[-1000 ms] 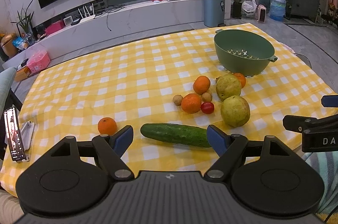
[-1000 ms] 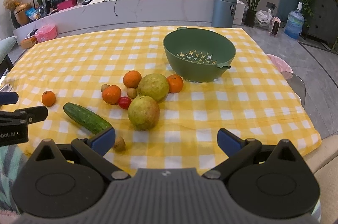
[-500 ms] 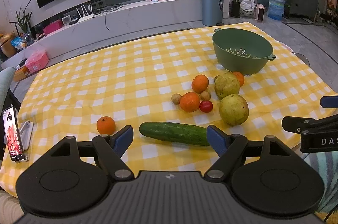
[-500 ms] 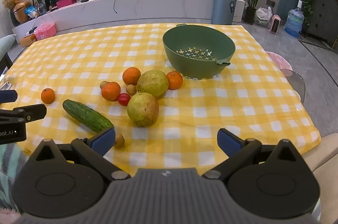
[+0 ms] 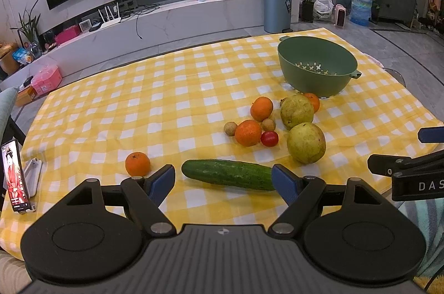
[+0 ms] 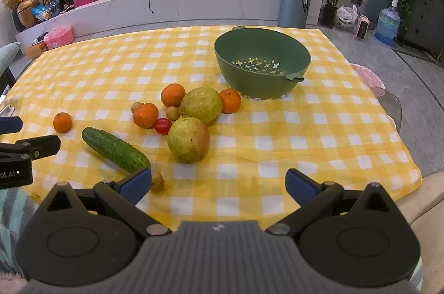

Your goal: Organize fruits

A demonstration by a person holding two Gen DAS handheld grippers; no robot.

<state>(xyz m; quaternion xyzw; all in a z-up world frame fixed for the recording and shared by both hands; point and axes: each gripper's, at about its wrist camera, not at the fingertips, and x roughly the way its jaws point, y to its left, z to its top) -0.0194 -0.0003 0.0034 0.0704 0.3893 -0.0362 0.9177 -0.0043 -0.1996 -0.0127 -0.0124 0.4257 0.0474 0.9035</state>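
Left tool [image 5: 223,180] spread wide, holding nothing, cucumber [image 5: 229,174] lying crosswise just beyond tips. Right tool [image 6: 219,183] also wide, nothing held, above near counter [image 6: 319,124] edge. Fruit cluster mid-counter; green colander [image 6: 262,63] behind it, no fruit inside.

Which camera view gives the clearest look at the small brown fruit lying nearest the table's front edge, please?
The right wrist view: the small brown fruit shows beside the cucumber, partly behind a gripper finger. In the left wrist view it cannot be seen at all.
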